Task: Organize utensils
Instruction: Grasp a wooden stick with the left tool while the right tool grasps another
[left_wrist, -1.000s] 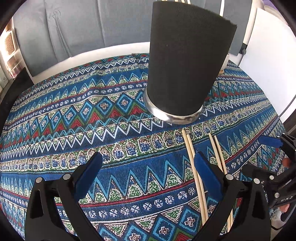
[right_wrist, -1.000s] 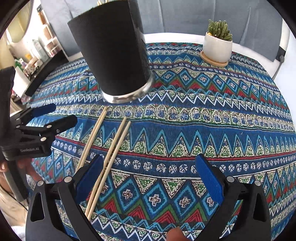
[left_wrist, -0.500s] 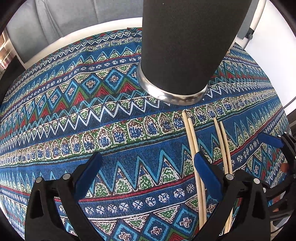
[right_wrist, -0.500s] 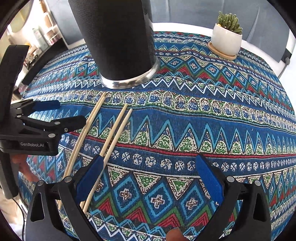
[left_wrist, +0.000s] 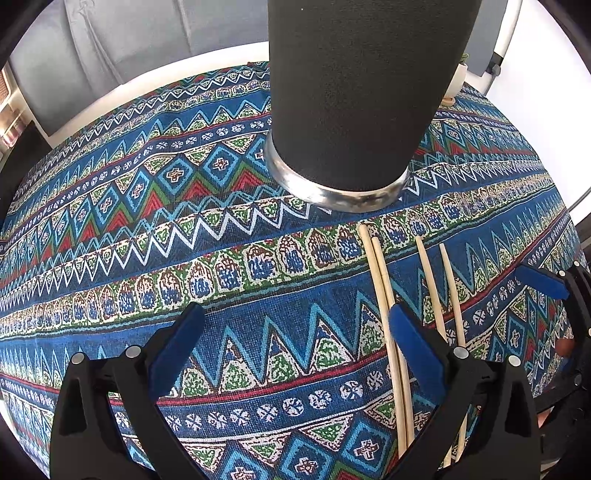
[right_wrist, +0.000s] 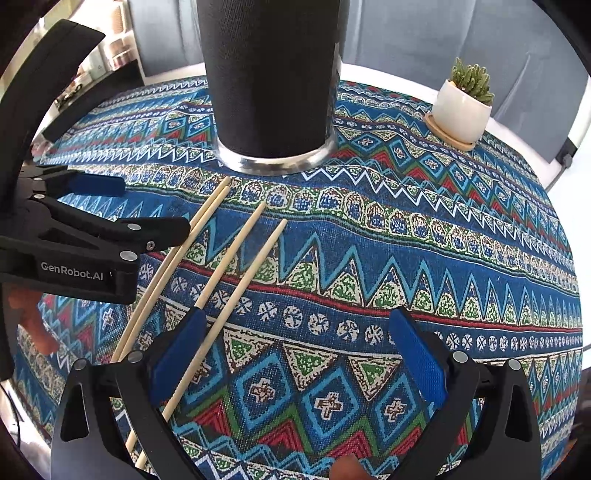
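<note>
the desk (right_wrist: 480, 229) is round and covered with a blue patterned cloth of zigzags, diamonds and crosses in red, green and white; behind it stand grey padded seat backs (right_wrist: 424, 40) and a pale rim of the desk shows past the cloth; a tall black holder (left_wrist: 364, 85) with a shiny metal base ring stands upright on the cloth near the middle, its top out of view in both pictures; in the right wrist view the holder (right_wrist: 271, 74) sits straight ahead; a small white pot with a green cactus (right_wrist: 461, 110) rests on a wooden coaster near the far right edge, well apart from the holder; the left tool (left_wrist: 295, 343) hangs over the cloth with its two blue-padded fingers spread wide and nothing between them, its right finger lying over the nearer pair of sticks; seen from the right wrist, the left tool (right_wrist: 122, 206) comes in from the left side, black, with white lettering on its body, a bit of the person's hand beneath it; the right tool (right_wrist: 295, 343) is likewise spread wide and holds nothing, its left finger crossing above one stick; four wooden chopsticks (right_wrist: 236, 254) lie flat on the cloth in two loose pairs, their far tips just short of the holder's base and not touching it; in the left wrist view the chopsticks (left_wrist: 384, 280) run down toward the lower right, between the two tools.
</note>
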